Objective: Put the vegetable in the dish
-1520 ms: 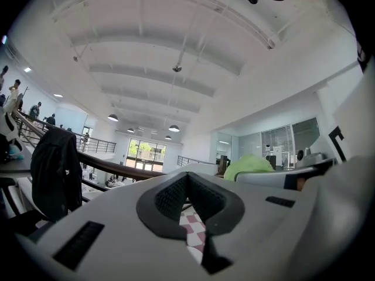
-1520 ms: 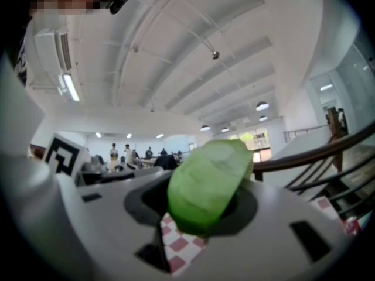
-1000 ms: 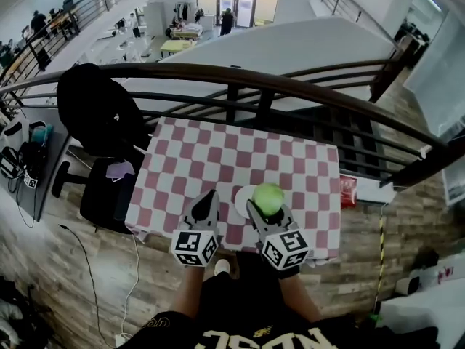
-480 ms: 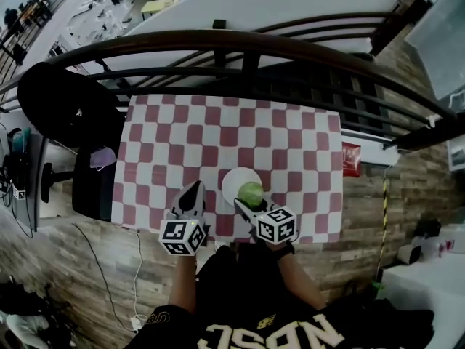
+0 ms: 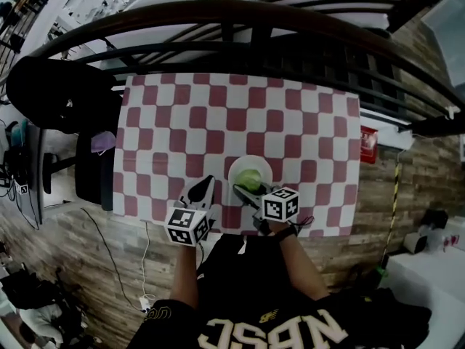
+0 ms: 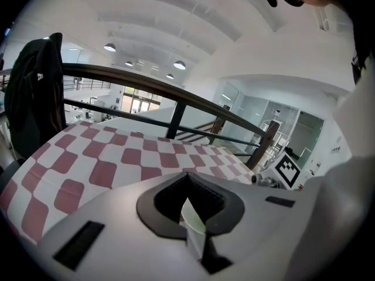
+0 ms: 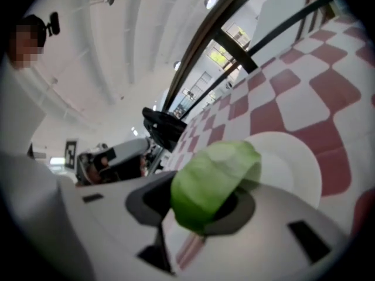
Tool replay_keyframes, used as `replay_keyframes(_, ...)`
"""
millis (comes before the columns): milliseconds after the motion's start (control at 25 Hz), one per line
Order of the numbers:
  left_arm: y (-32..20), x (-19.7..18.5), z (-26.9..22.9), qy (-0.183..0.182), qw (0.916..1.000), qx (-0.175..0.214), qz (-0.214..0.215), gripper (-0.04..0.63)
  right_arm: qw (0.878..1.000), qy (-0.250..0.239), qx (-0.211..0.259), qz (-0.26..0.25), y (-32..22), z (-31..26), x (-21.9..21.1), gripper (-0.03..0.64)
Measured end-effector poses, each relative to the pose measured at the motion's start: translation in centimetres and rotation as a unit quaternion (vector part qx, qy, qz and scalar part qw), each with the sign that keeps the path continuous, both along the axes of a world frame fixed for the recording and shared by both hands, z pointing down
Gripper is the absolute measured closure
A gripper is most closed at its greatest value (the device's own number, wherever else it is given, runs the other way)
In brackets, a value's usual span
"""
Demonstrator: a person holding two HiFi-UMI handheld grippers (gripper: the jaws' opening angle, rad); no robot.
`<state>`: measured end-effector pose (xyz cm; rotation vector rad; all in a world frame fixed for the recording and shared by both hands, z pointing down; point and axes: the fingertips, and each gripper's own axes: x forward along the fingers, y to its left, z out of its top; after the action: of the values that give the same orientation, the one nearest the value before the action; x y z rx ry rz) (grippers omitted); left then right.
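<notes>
Round green vegetable [image 5: 251, 178], clamped in right gripper [image 5: 245, 189], hung over round white dish [image 5: 239, 167] near front edge of checked tablecloth [image 5: 182, 115]; left gripper [image 5: 205, 188] closed, empty.

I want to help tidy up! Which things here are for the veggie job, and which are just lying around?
For the job: green vegetable, white dish, right tongs gripping the vegetable.
Just lying about: black jacket, red box, left tongs, holding nothing.
</notes>
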<state>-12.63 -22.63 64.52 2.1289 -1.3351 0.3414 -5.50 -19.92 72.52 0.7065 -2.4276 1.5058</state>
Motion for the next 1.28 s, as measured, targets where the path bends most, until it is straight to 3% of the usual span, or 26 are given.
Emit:
replay_keyframes(80,-0.3,-0.3,0.9,-0.006,1.0,-0.006,0.003,0.577,1.0,-0.027,0.001,-0.005,-1.1,-0.4,-0.3,0.474)
replay_keyframes(200,-0.2,-0.3,1.8,-0.003,0.9999,-0.014,0.009,0.577,0.999,-0.028,0.013,-0.039,-1.4,-0.5,-0.9,0.474)
replay_keyframes(400,0.1,0.9,4.1,-0.012,0.9978,-0.033,0.056,0.575,0.997,-0.062,-0.006,-0.047,-1.2,-0.7,-0.2,0.472)
replay_keyframes(600,0.0,1.1,6.2,-0.02,0.9911,-0.05,0.122,0.556,0.993,-0.094,-0.025,-0.067,-1.4,-1.0,0.6,0.472)
replay_keyframes(680,-0.1,2.1,6.4,-0.027,0.9834,-0.048,0.172,0.48,0.991,-0.105,-0.028,-0.076,-1.5,-1.1,0.9,0.472)
replay_keyframes(720,0.1,3.0,6.4,-0.031,0.9758,-0.047,0.211,0.413,0.99,-0.11,-0.032,-0.078,-1.6,-1.2,1.0,0.472)
replay_keyframes(800,0.9,5.0,6.6,-0.049,0.9518,-0.043,0.3,0.286,0.989,-0.118,-0.039,-0.081,-1.7,-1.2,1.2,0.472)
replay_keyframes(960,1.5,8.0,8.3,-0.144,0.8927,-0.015,0.427,0.176,0.986,-0.104,-0.036,-0.124,-1.0,-1.2,0.9,0.472)
replay_keyframes(1160,1.8,11.5,8.9,-0.177,0.8332,0.033,0.523,0.143,0.981,-0.078,-0.016,-0.178,0.0,-1.0,0.7,0.472)
replay_keyframes(1280,2.1,12.2,9.9,-0.204,0.807,0.042,0.552,0.144,0.981,-0.092,-0.015,-0.17,-0.2,-1.0,1.0,0.472)
